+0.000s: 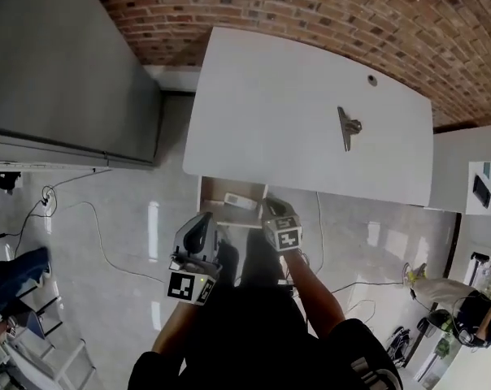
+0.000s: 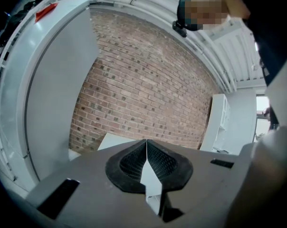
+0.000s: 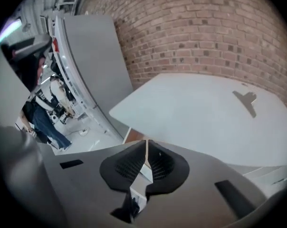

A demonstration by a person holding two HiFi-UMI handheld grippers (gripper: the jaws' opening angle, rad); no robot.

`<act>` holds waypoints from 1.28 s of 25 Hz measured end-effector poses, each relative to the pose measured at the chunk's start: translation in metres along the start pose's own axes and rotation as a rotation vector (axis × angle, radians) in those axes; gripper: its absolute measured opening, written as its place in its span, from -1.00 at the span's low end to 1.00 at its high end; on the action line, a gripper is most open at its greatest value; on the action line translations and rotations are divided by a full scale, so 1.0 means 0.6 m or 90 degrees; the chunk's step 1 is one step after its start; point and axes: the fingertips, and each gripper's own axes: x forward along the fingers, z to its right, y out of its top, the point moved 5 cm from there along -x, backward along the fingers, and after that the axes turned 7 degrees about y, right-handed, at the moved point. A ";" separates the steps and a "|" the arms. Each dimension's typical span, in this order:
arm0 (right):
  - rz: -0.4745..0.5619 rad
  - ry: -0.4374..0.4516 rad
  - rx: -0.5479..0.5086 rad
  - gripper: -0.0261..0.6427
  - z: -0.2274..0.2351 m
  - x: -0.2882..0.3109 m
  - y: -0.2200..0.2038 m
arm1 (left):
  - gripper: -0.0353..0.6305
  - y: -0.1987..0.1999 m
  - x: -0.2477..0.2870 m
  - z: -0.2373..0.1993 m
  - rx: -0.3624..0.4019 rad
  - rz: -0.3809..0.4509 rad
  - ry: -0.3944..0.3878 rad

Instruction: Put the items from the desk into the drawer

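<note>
In the left gripper view we find the left gripper [image 2: 146, 144] with its jaws pressed flat together and nothing caught between them. Ahead of its tips we see only a corner of the white desk [image 2: 116, 142], the brick wall [image 2: 148, 80] behind it, and a grey cabinet [image 2: 58, 89] off to the left of the jaws. This view shows neither the drawer nor any item.

The right gripper view shows the right gripper [image 3: 146, 144] with its jaws closed on each other too, holding nothing. Here we make out a metal clip [image 3: 246, 101] lying on the desk top, well beyond the tips and to their right. Just past the tips a brown strip of the drawer [image 3: 133, 134] peeks out under the desk's edge.

Only the head view gives us the drawer [image 1: 217, 190] as a whole. It stands pulled out beneath the desk's near edge with a small white object [image 1: 240, 201] lying inside, just ahead of the left gripper [image 1: 203, 224] and beside the right gripper [image 1: 276, 210]. The clip [image 1: 349, 127] sits alone on the desk, far beyond both pairs of jaws.
</note>
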 end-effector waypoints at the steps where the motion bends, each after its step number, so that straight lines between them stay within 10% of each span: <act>1: 0.025 -0.007 -0.003 -0.89 0.001 -0.027 0.026 | -0.88 0.013 0.003 0.008 -0.003 0.006 -0.007; 17: 0.417 -0.067 -0.068 -0.92 -0.086 -0.440 0.244 | -0.88 0.124 0.026 0.101 0.029 0.062 -0.080; 27: 0.458 -0.100 -0.078 -0.91 -0.079 -0.488 0.254 | -0.88 0.119 0.043 0.147 0.034 0.051 -0.114; 32: 0.442 -0.115 -0.067 -0.43 -0.059 -0.478 0.252 | -0.88 0.116 0.054 0.155 0.043 0.046 -0.125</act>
